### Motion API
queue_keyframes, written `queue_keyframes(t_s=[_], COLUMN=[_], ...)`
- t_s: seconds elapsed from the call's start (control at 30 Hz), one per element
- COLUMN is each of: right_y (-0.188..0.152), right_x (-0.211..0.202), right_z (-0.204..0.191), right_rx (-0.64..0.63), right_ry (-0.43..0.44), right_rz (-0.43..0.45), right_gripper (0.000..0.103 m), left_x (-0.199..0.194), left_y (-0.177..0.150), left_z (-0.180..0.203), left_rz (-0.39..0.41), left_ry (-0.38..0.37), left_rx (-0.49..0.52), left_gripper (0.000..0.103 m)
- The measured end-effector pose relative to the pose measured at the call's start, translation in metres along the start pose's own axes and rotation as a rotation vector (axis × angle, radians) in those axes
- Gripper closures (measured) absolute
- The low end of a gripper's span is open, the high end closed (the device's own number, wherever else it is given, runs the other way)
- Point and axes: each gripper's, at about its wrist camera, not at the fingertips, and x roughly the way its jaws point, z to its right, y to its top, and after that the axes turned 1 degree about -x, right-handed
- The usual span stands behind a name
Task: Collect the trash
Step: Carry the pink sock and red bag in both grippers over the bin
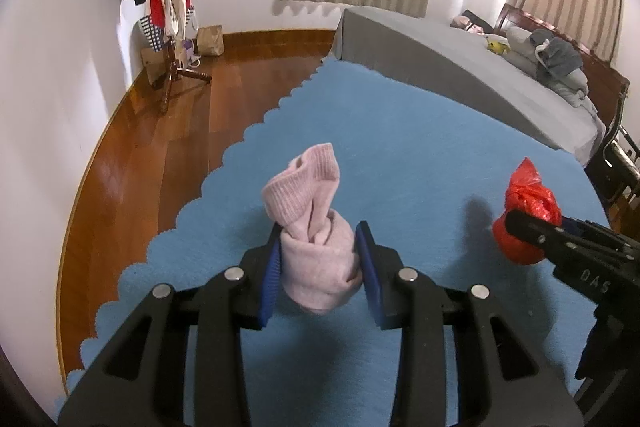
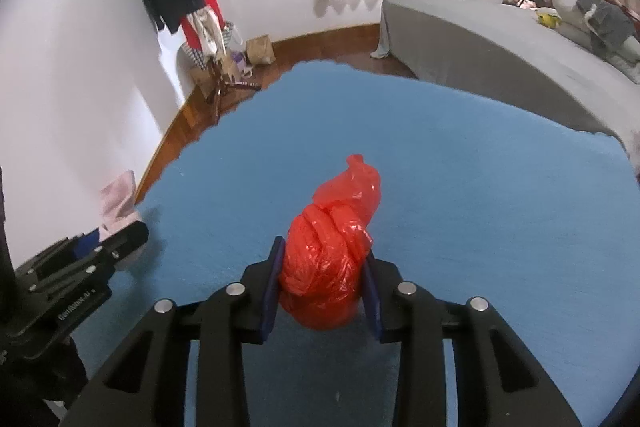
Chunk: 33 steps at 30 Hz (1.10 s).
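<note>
My left gripper (image 1: 320,267) is shut on a knotted pink sock (image 1: 312,227), held above the blue rug (image 1: 420,155). My right gripper (image 2: 322,279) is shut on a tied red plastic bag (image 2: 332,259), also above the rug (image 2: 440,167). In the left wrist view the red bag (image 1: 528,203) and the right gripper's black body show at the right. In the right wrist view the pink sock (image 2: 116,203) and the left gripper's body show at the far left.
A grey bed (image 1: 460,67) with pillows stands at the back right. A wooden coat stand (image 1: 168,67) with dark and red clothes stands in the left corner, a brown paper bag (image 1: 210,41) beside it. Wooden floor (image 1: 160,155) borders the rug's scalloped left edge.
</note>
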Motion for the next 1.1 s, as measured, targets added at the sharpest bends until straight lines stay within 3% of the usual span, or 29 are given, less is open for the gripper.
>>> queue_keyframes(t_s=[0.2,1.1], right_y=[0.0,-0.053], right_x=[-0.046,-0.268], right_z=[0.015,0.097], right_rx=[0.007,0.112], right_ry=[-0.056,-0.245], right_rz=[0.052,0.239], right_gripper=[0.068,0.067], left_x=[-0.027,-0.182], left_y=[0.0,-0.03], left_z=[0.028,0.212], left_rz=[0.008,0.115], left_ry=[-0.007,-0.224], left_rx=[0.043,0.237], left_gripper=[0.069,0.069])
